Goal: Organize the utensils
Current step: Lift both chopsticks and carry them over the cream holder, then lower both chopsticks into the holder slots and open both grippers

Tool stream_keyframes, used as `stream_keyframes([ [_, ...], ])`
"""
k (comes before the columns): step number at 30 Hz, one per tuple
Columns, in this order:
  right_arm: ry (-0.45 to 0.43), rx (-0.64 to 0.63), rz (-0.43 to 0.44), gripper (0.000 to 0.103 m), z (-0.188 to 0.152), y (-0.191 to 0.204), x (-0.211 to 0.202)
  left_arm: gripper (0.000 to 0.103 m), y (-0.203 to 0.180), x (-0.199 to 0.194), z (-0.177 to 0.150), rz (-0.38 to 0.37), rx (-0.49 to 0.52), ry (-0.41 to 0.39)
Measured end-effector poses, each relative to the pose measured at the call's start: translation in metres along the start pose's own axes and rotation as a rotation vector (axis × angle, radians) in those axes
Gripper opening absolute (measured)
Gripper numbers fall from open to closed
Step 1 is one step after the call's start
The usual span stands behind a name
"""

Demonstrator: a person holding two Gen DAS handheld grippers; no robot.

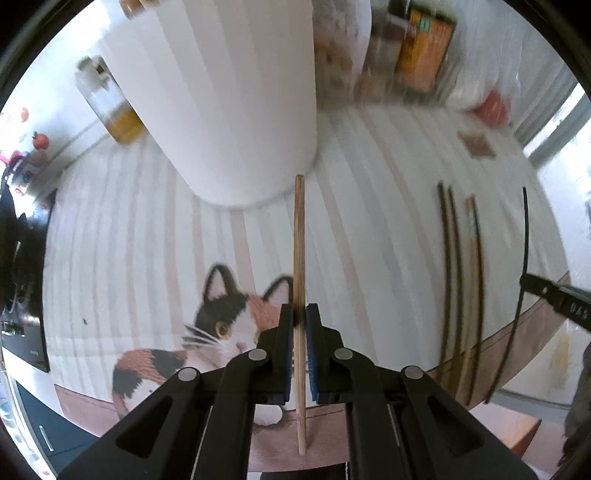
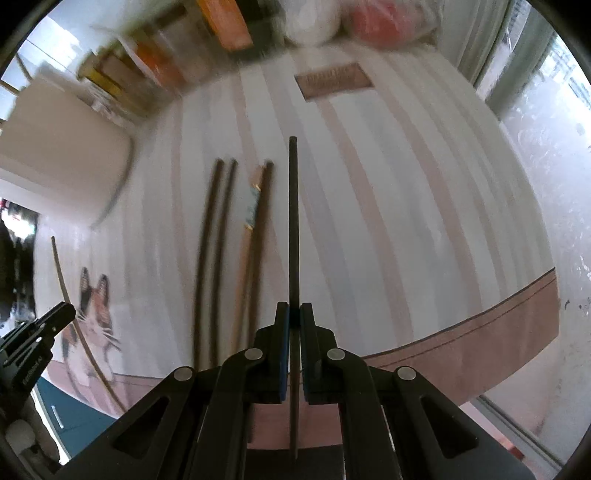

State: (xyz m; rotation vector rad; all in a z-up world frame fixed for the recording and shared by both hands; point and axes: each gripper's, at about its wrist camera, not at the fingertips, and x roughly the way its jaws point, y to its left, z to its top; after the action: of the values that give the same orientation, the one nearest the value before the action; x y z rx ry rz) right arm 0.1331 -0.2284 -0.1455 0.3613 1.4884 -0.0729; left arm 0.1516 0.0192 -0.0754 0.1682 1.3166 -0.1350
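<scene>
My left gripper (image 1: 299,314) is shut on a light wooden chopstick (image 1: 299,236) that points forward, its tip near the base of a tall white cylindrical holder (image 1: 229,110). My right gripper (image 2: 294,314) is shut on a black chopstick (image 2: 293,221) held above the striped tablecloth (image 2: 406,221). Several dark chopsticks (image 2: 214,236) and a lighter one with a paper band (image 2: 251,206) lie side by side on the cloth left of the right gripper. They also show in the left wrist view (image 1: 458,266), with the right gripper (image 1: 554,295) at the right edge.
The cloth carries a calico cat print (image 1: 221,325). A bottle of yellow liquid (image 1: 110,107) stands left of the holder. Boxes and jars (image 1: 421,48) crowd the back edge, with a red object (image 2: 380,18) and a brown coaster (image 2: 332,81). The table's front edge runs close below both grippers.
</scene>
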Motion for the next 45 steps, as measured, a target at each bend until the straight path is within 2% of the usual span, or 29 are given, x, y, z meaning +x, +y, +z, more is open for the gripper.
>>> stream_keyframes([
  [3,-0.055,-0.003,0.026,0.005,-0.005,0.004,-0.018,0.004,0.002,-0.02,0.003,-0.006,-0.003,-0.055],
  [10,-0.183,-0.016,0.079,0.005,0.013,0.023,-0.046,0.004,0.008,-0.06,0.013,-0.006,0.008,-0.178],
  [24,-0.385,-0.085,0.148,0.005,0.038,0.062,-0.109,0.004,0.013,-0.106,0.033,-0.003,-0.008,-0.321],
  [35,-0.478,-0.136,0.226,0.005,0.07,0.095,-0.162,0.004,0.025,-0.17,0.07,-0.057,-0.042,-0.451],
  [45,-0.6,-0.224,0.264,0.005,0.111,0.144,-0.232,0.004,0.037,-0.216,0.121,-0.095,-0.067,-0.517],
])
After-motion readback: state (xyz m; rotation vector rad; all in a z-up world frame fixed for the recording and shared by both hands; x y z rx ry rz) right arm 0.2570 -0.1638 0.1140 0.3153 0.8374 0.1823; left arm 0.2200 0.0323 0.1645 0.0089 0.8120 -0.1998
